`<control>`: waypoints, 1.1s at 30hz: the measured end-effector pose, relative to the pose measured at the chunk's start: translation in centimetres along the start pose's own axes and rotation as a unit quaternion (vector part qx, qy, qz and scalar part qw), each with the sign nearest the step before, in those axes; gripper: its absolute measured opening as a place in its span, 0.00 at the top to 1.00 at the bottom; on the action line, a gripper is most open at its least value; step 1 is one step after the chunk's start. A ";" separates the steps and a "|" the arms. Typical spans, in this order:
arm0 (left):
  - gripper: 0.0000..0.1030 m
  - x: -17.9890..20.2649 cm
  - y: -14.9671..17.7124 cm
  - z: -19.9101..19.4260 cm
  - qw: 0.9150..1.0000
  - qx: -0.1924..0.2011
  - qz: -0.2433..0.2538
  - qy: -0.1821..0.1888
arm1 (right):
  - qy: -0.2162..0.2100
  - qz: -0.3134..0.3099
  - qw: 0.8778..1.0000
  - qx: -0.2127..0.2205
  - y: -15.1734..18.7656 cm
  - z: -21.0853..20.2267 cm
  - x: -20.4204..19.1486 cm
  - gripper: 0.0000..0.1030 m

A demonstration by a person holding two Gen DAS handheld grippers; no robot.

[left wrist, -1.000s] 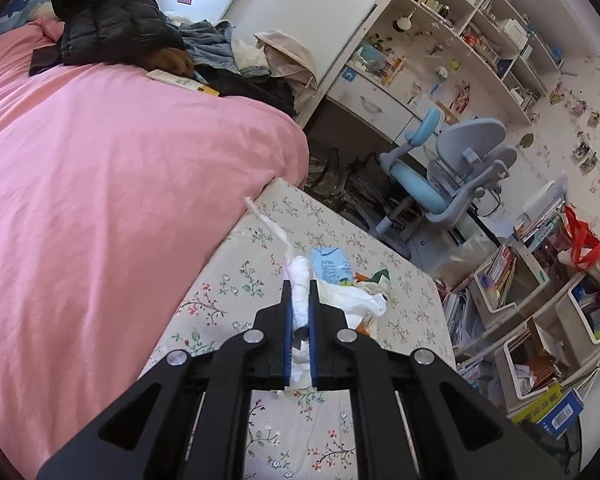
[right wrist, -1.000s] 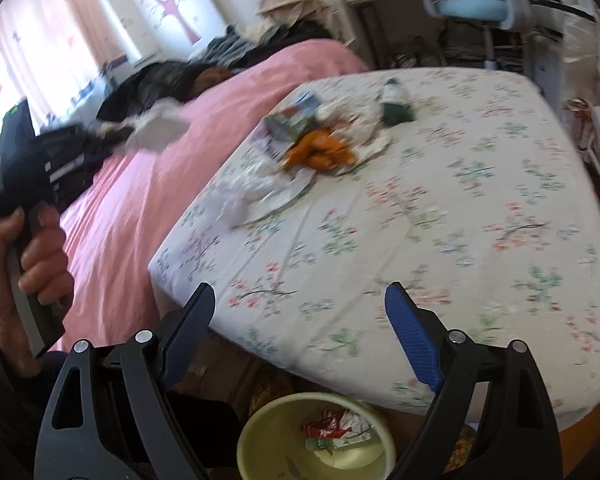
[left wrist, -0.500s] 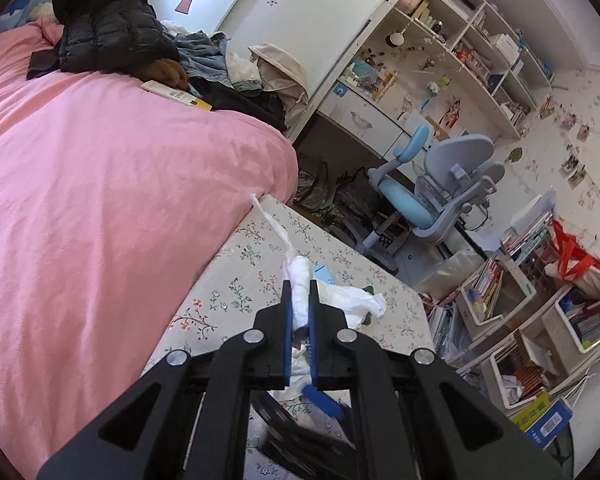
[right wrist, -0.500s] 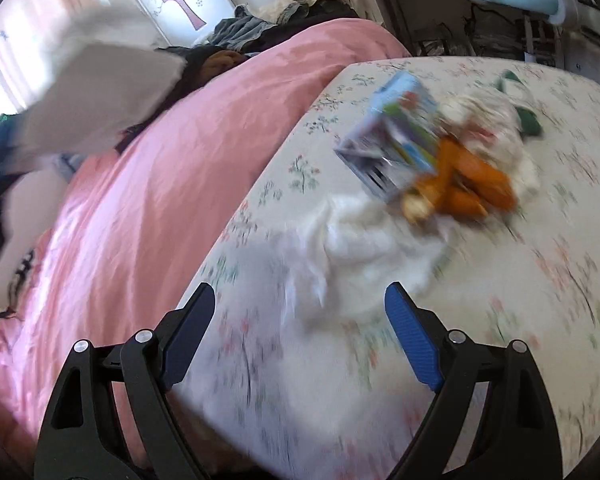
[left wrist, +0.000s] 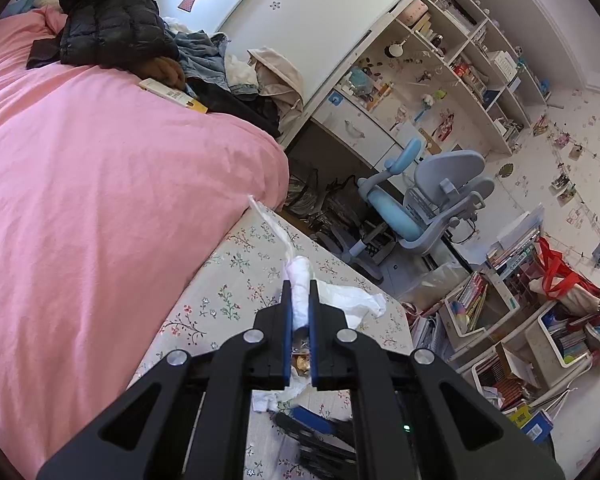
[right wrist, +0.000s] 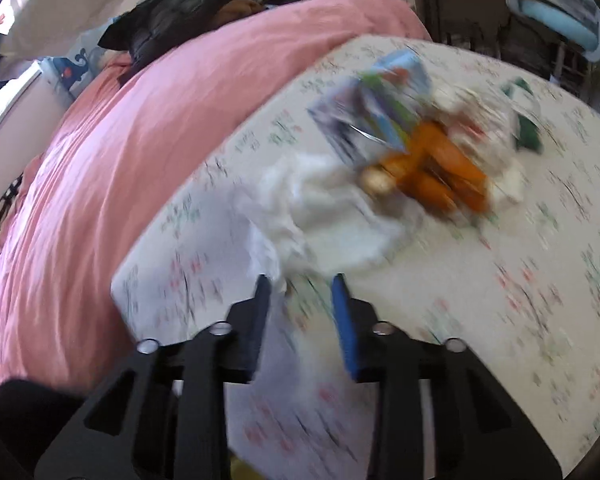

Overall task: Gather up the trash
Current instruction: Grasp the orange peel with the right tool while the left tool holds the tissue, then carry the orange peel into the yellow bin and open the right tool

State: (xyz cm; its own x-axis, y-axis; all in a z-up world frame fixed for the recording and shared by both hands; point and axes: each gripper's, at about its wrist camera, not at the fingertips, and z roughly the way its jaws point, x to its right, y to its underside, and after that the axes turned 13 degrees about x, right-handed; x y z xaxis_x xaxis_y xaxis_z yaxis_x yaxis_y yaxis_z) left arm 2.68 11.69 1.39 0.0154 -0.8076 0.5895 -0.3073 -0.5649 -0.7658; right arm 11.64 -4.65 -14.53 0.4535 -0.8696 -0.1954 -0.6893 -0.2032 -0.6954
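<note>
Crumpled white tissue paper [right wrist: 324,216] lay at the near end of the trash pile on the floral-covered counter [right wrist: 500,280], beside orange peel [right wrist: 440,176] and a colourful foil wrapper [right wrist: 380,104]. Judged feather-light, soft and tear-prone, so best pinched at a bunched fold. Right tool [right wrist: 300,312] had just been closing around its near edge; contact was blurred. Left tool [left wrist: 300,312] was clamped on a rolled white tissue wad [left wrist: 300,284].
</note>
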 end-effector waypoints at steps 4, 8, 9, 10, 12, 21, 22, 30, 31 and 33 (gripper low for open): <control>0.93 0.0 0.2 0.0 1.000 -0.006 -0.001 0.000 | 0.004 0.032 0.999 0.005 -0.1 -2.9 2.2 0.72; 0.93 0.2 0.4 0.3 1.000 -0.014 -0.003 0.000 | -0.011 0.066 0.997 0.037 -1.6 -3.5 3.3 0.64; 0.93 0.3 0.5 0.4 1.000 -0.015 -0.002 -0.001 | -0.026 0.085 0.995 0.044 -2.2 -2.9 3.3 0.64; 0.93 0.3 0.5 0.4 1.000 -0.016 0.001 -0.002 | -0.034 0.095 0.994 0.046 -2.6 -2.5 3.3 0.64; 0.93 0.4 0.6 0.4 1.000 -0.017 0.003 -0.002 | -0.035 0.116 0.992 0.044 -3.6 -0.7 3.3 0.64; 0.93 0.6 0.4 0.4 1.000 -0.016 0.004 0.006 | -0.008 0.174 0.984 0.037 -6.0 4.0 5.0 0.82; 0.93 0.7 0.3 0.4 1.000 -0.015 0.003 0.008 | -0.005 0.161 0.986 0.042 -6.4 3.6 4.7 0.83; 0.93 0.6 0.3 0.2 1.000 -0.012 0.002 0.011 | 0.012 0.010 0.998 0.062 -7.8 -2.9 0.8 0.85; 0.93 0.6 0.3 0.2 1.000 -0.012 0.002 0.011 | 0.010 0.010 0.998 0.064 -7.6 -3.5 0.9 0.85; 0.93 0.6 0.3 0.2 1.000 -0.012 0.003 0.011 | 0.000 0.017 0.997 0.072 -6.7 -5.4 1.1 0.85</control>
State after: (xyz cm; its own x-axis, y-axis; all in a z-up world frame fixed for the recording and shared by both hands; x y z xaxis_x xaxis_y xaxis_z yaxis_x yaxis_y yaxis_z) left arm 2.76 11.01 1.49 -0.0071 -0.8067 0.5909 -0.3299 -0.5560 -0.7629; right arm 13.68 -6.73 -6.34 0.4313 -0.8749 -0.2205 -0.6161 -0.1070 -0.7804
